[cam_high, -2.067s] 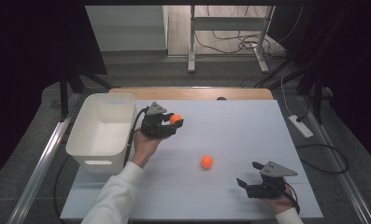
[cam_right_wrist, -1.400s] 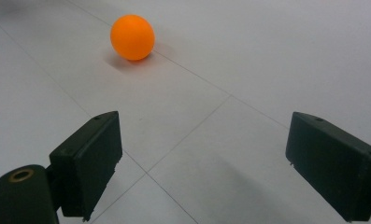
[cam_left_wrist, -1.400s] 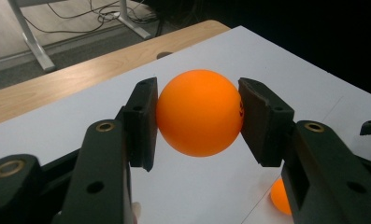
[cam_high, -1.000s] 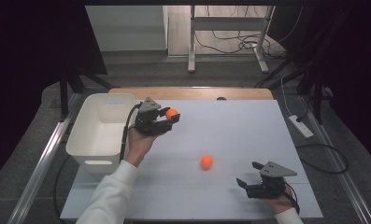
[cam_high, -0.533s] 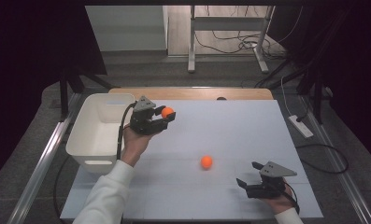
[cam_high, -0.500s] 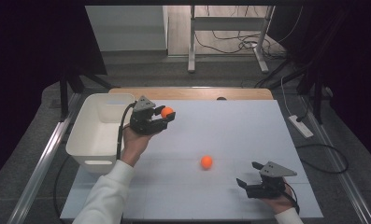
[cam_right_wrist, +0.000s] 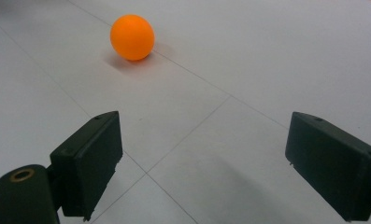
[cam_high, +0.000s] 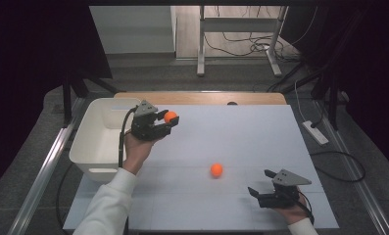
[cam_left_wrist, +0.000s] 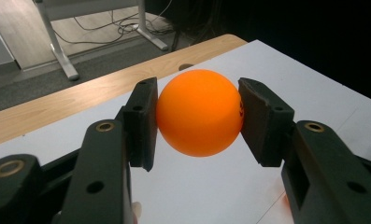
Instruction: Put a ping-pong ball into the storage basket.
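**Now carrying: first ball drifts toward the bin**

Since two seconds ago the left gripper has shifted leftward with its orange ball, from mid-table to just beside the white bin. Both pads press the ball's sides; it is lifted clear of the table. Judgement: a drop into the bin comes next.

Second ball lies unmoved on the table, ahead of the right gripper, whose jaws stand wide apart and hold nothing.

Writing: a dark mark at the held ball's right edge, too hidden to read.
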Demonstrator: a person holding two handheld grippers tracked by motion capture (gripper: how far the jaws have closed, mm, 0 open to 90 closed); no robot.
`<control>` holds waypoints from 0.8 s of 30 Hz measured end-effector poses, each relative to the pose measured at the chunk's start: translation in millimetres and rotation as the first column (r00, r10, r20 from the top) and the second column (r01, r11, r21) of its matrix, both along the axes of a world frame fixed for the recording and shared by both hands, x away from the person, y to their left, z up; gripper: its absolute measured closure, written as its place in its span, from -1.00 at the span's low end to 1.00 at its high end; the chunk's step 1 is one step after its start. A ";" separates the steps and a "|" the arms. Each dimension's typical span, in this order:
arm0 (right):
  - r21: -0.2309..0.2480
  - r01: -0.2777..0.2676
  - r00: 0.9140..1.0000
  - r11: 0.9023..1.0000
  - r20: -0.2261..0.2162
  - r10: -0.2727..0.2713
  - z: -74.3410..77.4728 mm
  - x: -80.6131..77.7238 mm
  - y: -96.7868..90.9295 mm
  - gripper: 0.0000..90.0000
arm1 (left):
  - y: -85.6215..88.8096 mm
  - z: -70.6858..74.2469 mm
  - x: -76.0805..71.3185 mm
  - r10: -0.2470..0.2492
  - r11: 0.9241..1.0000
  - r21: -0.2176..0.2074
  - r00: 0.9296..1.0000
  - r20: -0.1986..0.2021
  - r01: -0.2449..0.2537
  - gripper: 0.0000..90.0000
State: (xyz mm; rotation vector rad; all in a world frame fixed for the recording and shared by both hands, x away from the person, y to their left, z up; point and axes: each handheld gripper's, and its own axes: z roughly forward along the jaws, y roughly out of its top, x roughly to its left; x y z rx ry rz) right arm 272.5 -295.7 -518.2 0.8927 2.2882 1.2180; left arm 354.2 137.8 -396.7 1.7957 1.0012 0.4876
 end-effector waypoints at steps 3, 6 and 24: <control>-0.003 0.001 1.000 1.000 0.000 -0.001 0.1 -0.1 0.1 -0.76 | 2.5 0.3 -0.4 0.005 1.000 0.000 1.000 0.001 -0.005 0.12; -0.003 0.001 1.000 1.000 0.000 -0.001 0.0 -0.1 0.1 -0.76 | 5.2 0.7 -0.6 0.010 1.000 0.000 1.000 0.003 -0.010 0.12; -0.003 0.000 1.000 1.000 -0.003 0.000 -0.4 0.1 0.5 -0.76 | 19.1 1.4 -1.8 0.050 0.999 -0.006 0.999 0.013 -0.050 0.12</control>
